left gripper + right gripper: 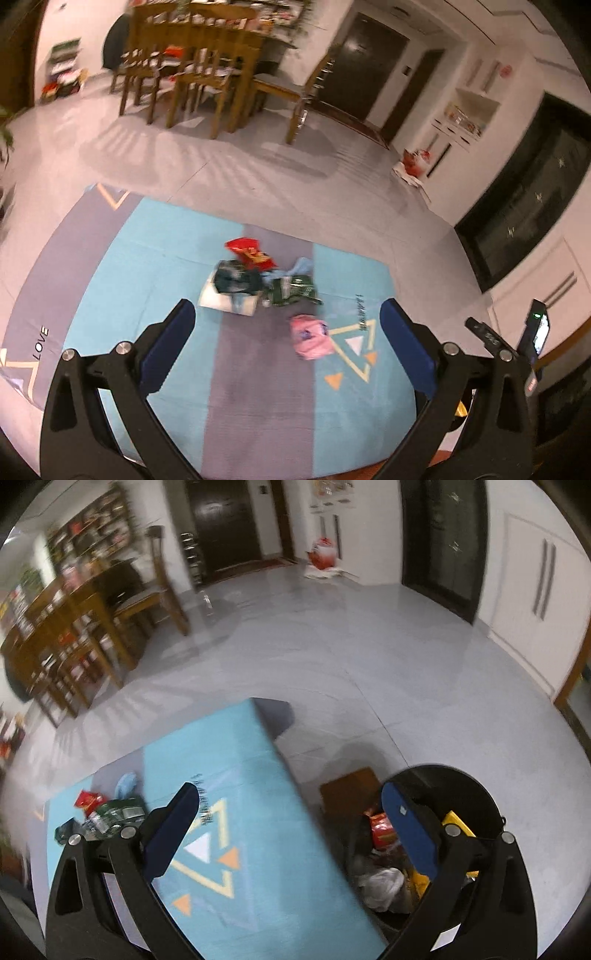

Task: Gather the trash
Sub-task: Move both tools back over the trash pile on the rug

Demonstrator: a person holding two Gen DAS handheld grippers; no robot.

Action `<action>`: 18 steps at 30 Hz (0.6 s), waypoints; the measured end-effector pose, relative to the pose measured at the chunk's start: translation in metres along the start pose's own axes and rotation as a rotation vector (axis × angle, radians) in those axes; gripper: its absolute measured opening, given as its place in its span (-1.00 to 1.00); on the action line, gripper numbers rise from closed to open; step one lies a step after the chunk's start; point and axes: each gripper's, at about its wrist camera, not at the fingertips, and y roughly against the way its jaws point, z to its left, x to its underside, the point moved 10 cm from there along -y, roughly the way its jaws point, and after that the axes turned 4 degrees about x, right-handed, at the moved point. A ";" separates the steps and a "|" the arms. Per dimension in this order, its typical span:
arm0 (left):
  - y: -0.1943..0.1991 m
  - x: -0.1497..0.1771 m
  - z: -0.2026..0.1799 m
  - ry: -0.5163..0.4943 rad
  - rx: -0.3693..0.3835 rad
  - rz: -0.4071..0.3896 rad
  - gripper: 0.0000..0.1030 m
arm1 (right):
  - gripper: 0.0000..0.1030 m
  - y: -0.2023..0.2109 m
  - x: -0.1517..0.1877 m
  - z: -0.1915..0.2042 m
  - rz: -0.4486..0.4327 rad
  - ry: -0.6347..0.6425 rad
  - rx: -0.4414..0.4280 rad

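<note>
Left gripper (286, 325) hangs over the mat (155, 258), jaws spread wide, nothing between them; right gripper (290, 805) likewise wide and empty, held over the mat's edge with the bin (476, 794) below and to its right. Trash sits in a loose cluster mid-mat: pink wrapper (310, 336) nearest the left gripper and a little apart from the rest; green wrapper (293, 290) beyond it; red packet (251, 253) at the far side; a blue scrap (301, 267) between those two; white box (227, 301) to the left with a dark crumpled piece (236, 280) on top. Frames are motion-blurred, so finer detail is unclear. Bin already holds a red packet (382, 829), a pale crumpled bag (380, 884) and something yellow (458, 821). Handling, by judgement: wrappers look like thin film or foil, very light, soft, a bit slick, nothing fragile; they will crush flat in the pads rather than resist. Pink wrapper looks puffed and crumpled: best pinched across a raised fold near its middle, coming down from above so one pad does not just skate it along the mat. The box is probably stiffer, likely card; take it across a short side or by an edge wall
</note>
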 end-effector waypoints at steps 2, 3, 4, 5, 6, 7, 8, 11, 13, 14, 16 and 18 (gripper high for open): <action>-0.004 -0.001 0.015 0.014 -0.006 -0.003 0.93 | 0.89 0.014 -0.004 0.020 -0.014 0.024 -0.028; -0.006 -0.003 0.023 0.021 -0.010 -0.003 0.93 | 0.89 0.021 -0.005 0.032 -0.013 0.043 -0.045; -0.011 -0.008 0.034 0.036 -0.019 0.001 0.93 | 0.89 0.027 -0.004 0.045 -0.003 0.072 -0.055; -0.014 -0.010 0.040 0.047 -0.031 -0.003 0.93 | 0.89 0.031 -0.002 0.054 0.004 0.096 -0.059; -0.016 -0.011 0.046 0.053 -0.040 -0.008 0.93 | 0.89 0.038 -0.001 0.070 0.011 0.141 -0.065; -0.020 -0.016 0.056 0.072 -0.056 -0.017 0.93 | 0.89 0.043 0.001 0.085 0.015 0.175 -0.076; -0.023 -0.019 0.069 0.106 -0.066 -0.026 0.93 | 0.89 0.046 0.003 0.097 0.022 0.200 -0.092; -0.040 -0.013 0.092 0.199 -0.052 0.016 0.93 | 0.89 0.051 0.020 0.144 0.055 0.268 -0.167; -0.055 0.000 0.106 0.245 -0.058 0.080 0.93 | 0.89 0.047 0.032 0.165 0.085 0.281 -0.199; -0.062 0.005 0.112 0.271 -0.060 0.109 0.93 | 0.89 0.045 0.037 0.172 0.101 0.273 -0.222; -0.073 0.011 0.125 0.329 -0.073 0.139 0.93 | 0.89 0.035 0.047 0.190 0.139 0.245 -0.271; -0.082 0.014 0.130 0.361 -0.093 0.152 0.93 | 0.89 0.020 0.058 0.208 0.199 0.271 -0.277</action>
